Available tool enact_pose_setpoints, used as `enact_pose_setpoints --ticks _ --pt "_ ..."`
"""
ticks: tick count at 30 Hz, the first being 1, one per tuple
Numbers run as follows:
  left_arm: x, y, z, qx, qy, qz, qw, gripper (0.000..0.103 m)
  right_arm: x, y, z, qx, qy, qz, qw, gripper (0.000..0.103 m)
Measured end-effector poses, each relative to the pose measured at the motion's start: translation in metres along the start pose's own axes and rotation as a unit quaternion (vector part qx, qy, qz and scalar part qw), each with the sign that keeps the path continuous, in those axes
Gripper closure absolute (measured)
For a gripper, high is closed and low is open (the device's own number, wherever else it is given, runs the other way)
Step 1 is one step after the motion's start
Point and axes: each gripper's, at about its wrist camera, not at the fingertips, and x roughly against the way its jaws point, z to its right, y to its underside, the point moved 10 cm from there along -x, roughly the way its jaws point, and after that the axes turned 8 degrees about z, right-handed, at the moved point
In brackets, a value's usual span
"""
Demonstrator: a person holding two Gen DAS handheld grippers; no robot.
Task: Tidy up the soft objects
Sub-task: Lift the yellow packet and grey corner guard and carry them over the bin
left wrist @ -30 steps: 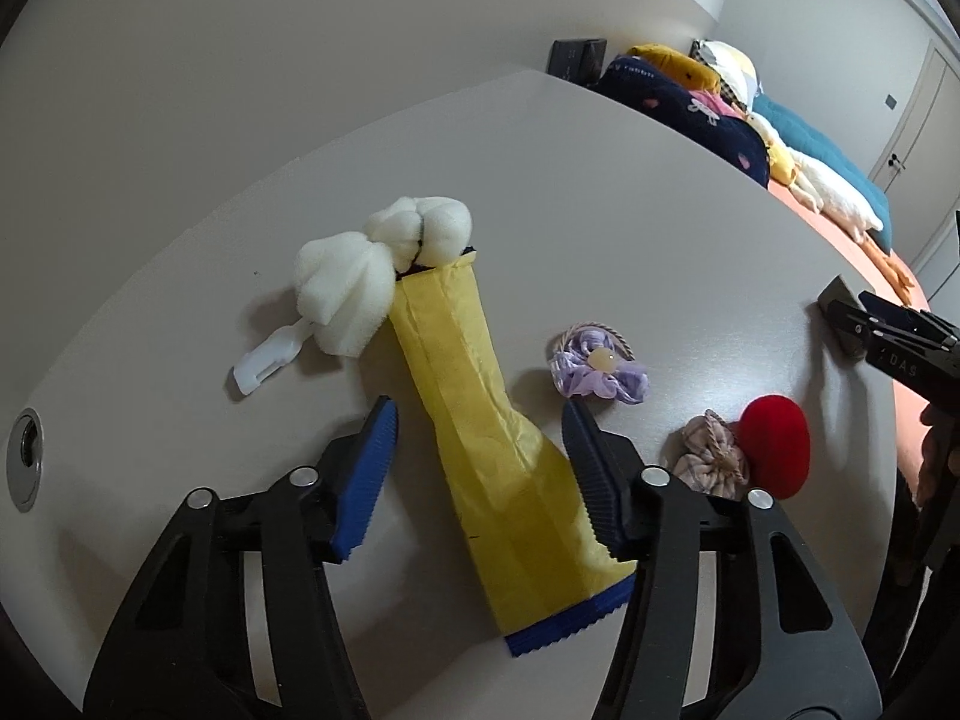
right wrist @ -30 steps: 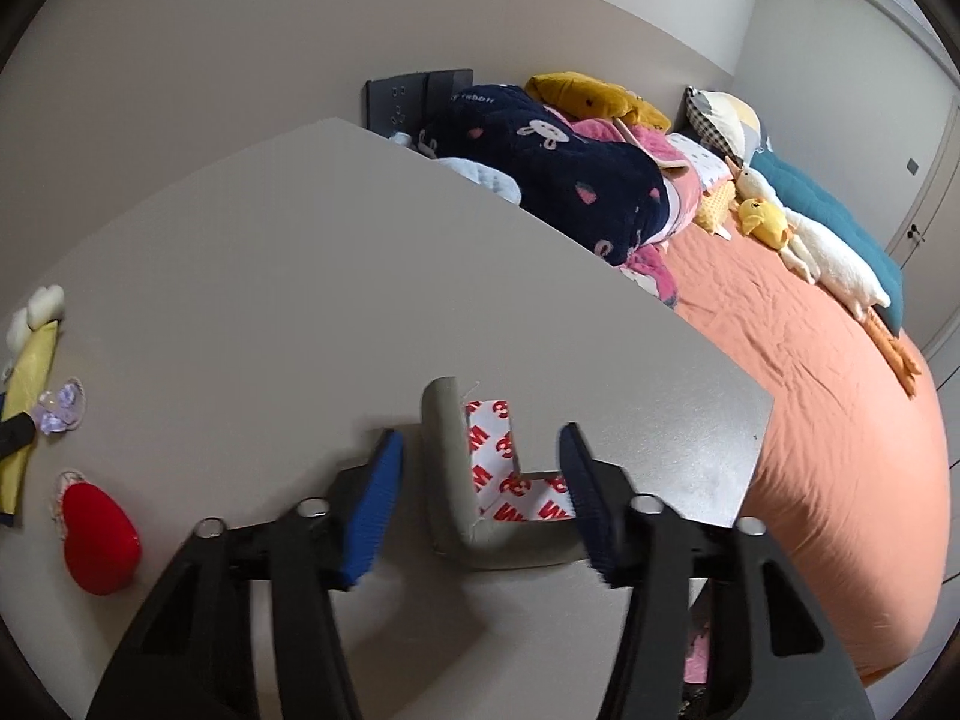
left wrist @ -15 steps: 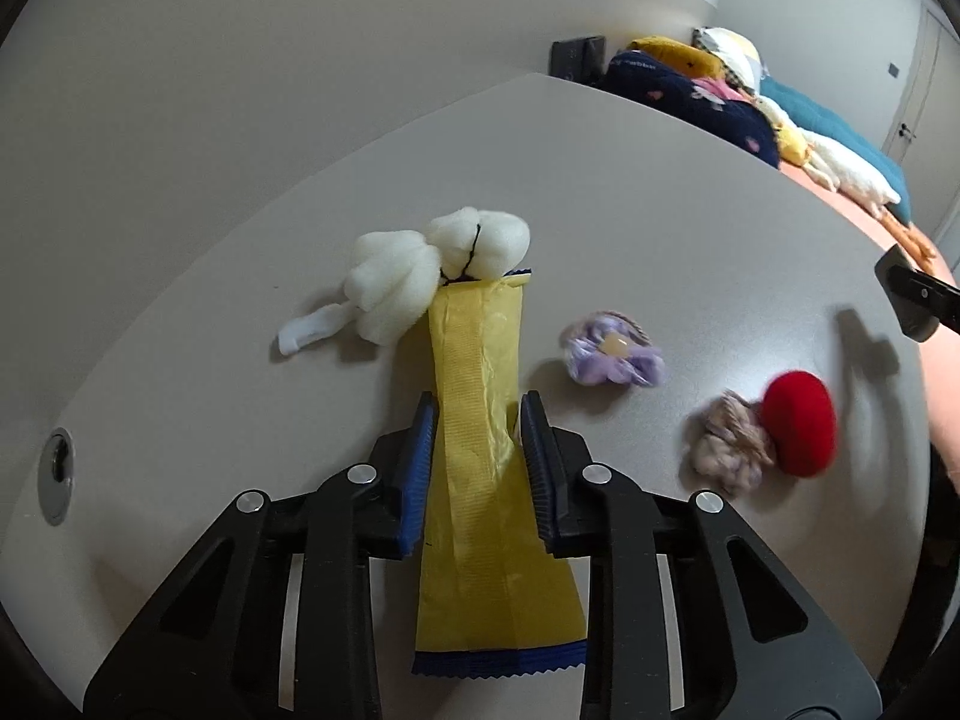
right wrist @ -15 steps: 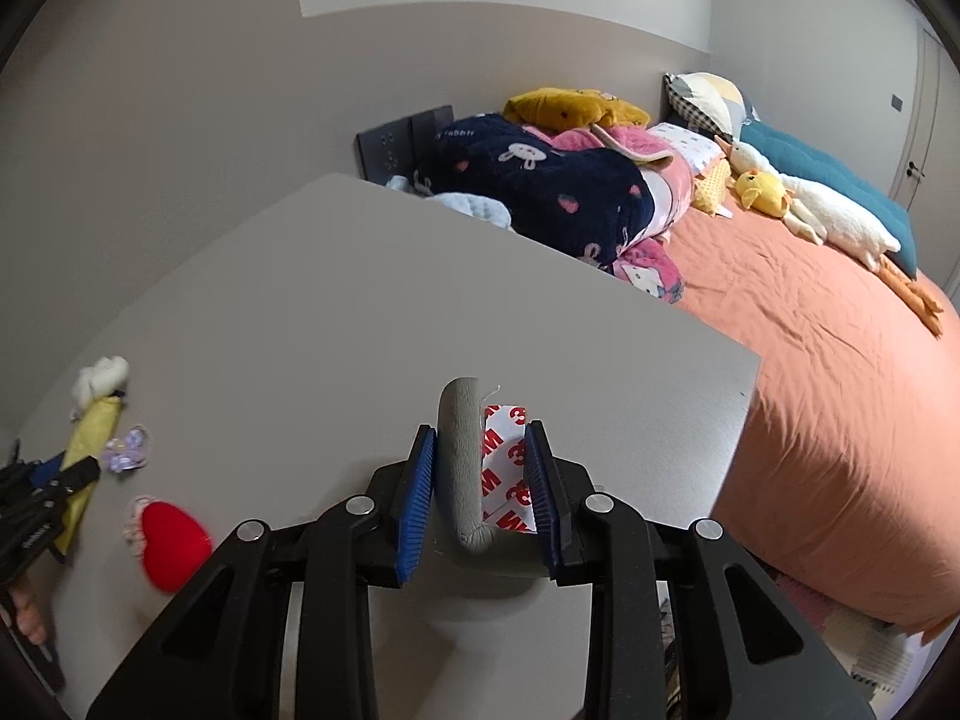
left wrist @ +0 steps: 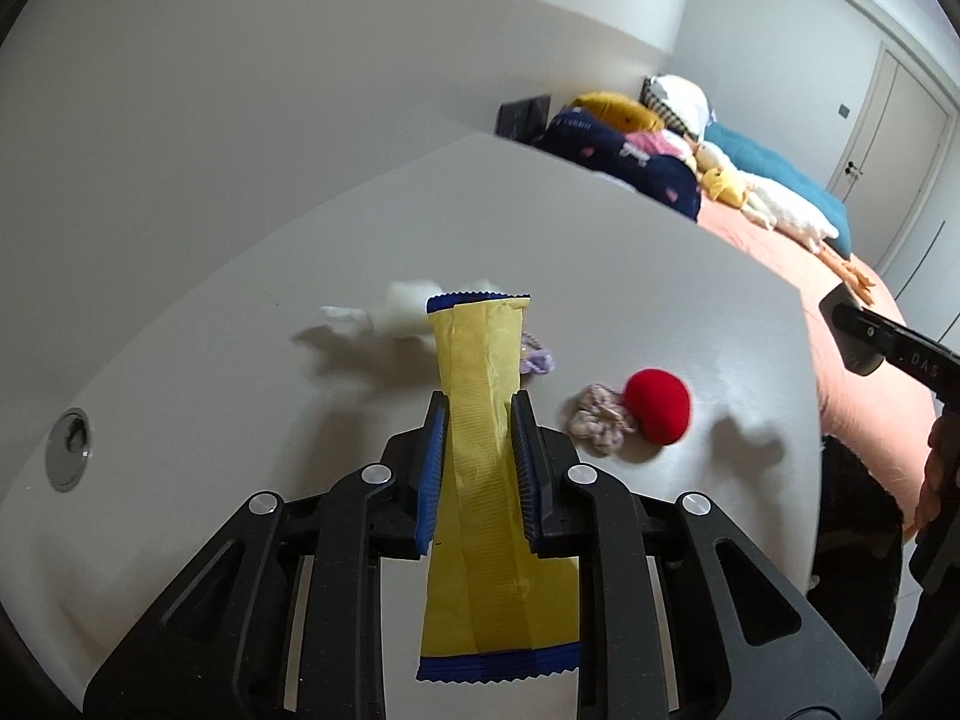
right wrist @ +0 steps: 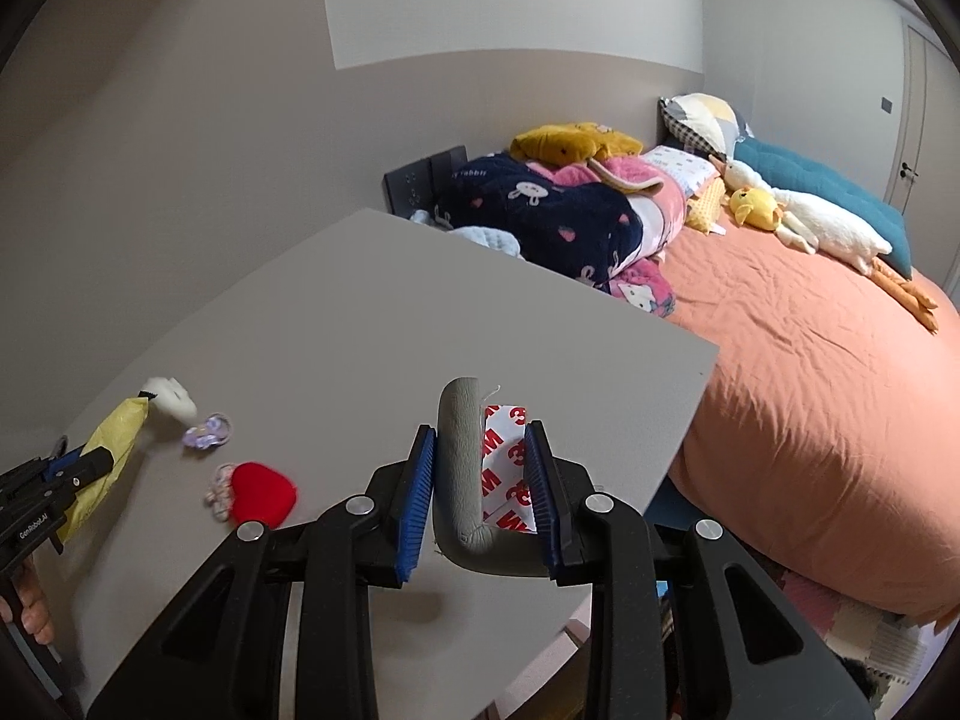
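Note:
My left gripper (left wrist: 478, 420) is shut on a long yellow packet with blue ends (left wrist: 486, 468), held lifted above the grey table (left wrist: 600, 276). Behind it on the table lie a white fluffy toy (left wrist: 399, 315), a purple flower scrunchie (left wrist: 537, 360), a beige scrunchie (left wrist: 594, 429) and a red plush heart (left wrist: 657, 414). My right gripper (right wrist: 480, 450) is shut on a grey L-shaped foam corner guard (right wrist: 459, 462) with a white-and-red adhesive backing (right wrist: 507, 474), raised over the table's near right part. From that view the yellow packet (right wrist: 117, 438) and red heart (right wrist: 264, 492) show far left.
A round cable hole (left wrist: 69, 450) sits at the table's left. A bed with an orange sheet (right wrist: 810, 372), a navy blanket (right wrist: 540, 216), pillows and plush toys lies just beyond the table's right edge. A black wall socket (right wrist: 426, 180) stands behind the table's far corner.
The left gripper lifted the yellow packet off the table and away from the white toy. The right gripper rose with the grey corner guard.

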Motion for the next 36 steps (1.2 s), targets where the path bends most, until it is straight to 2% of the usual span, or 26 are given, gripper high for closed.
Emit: enact_pose_setpoints --ticks 6,19,36 --pt "0.025 -0.003 0.008 0.005 0.008 0.019 0.9998 0.085 0.034 0.005 -0.004 -0.002 -0.002 0.014 1.000 0.071" --pt "0.060 0.001 0.052 -0.025 0.038 0.045 0.9979 0.085 0.100 0.030 0.000 -0.003 0.008 0.035 0.999 0.071" --pt "0.091 0.036 0.123 -0.073 0.079 0.052 0.9928 0.085 0.165 0.070 0.021 -0.009 0.020 0.056 0.998 0.071"
